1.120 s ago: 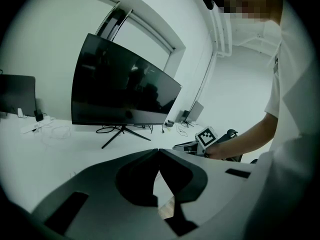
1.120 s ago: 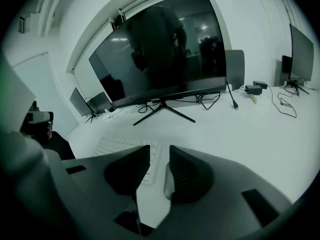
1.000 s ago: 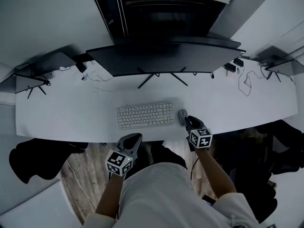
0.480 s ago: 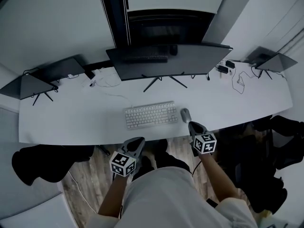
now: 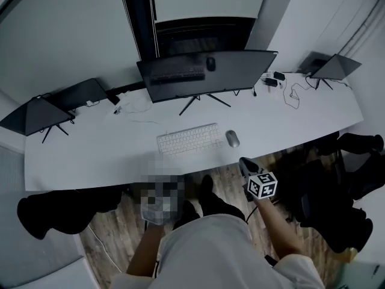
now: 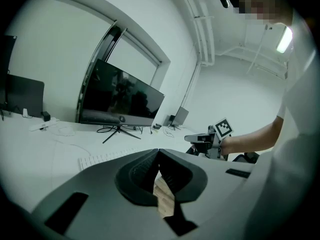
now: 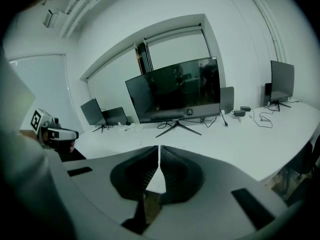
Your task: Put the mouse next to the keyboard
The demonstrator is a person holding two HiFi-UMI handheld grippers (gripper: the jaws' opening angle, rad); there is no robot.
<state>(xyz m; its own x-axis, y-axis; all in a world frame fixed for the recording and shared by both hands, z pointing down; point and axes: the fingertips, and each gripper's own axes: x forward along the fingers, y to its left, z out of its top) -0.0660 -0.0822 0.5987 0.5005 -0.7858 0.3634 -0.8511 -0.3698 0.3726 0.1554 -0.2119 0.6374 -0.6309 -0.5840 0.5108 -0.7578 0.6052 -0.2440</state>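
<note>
Matt white desk (image 5: 90, 152), glossy monitor (image 5: 207, 77), plastic keyboard (image 5: 188, 139)

Wearing a white short-sleeved top (image 5: 219, 245), forearms left bare. Bearing on the right gripper (image 5: 244, 161) a white cube (image 5: 263, 185) printed with black square markers. Showing, on the left gripper (image 6: 158, 151), matte grey moulded shells and dark ribbed pads (image 6: 143, 169), with rectangular slots cut alongside.

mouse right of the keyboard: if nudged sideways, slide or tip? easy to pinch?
Likely slides rather than tips: the mouse sits low and flat on the smooth white desk. Probably light; no cable visible on it. Its rounded shell may slip in a narrow pinch.
</note>
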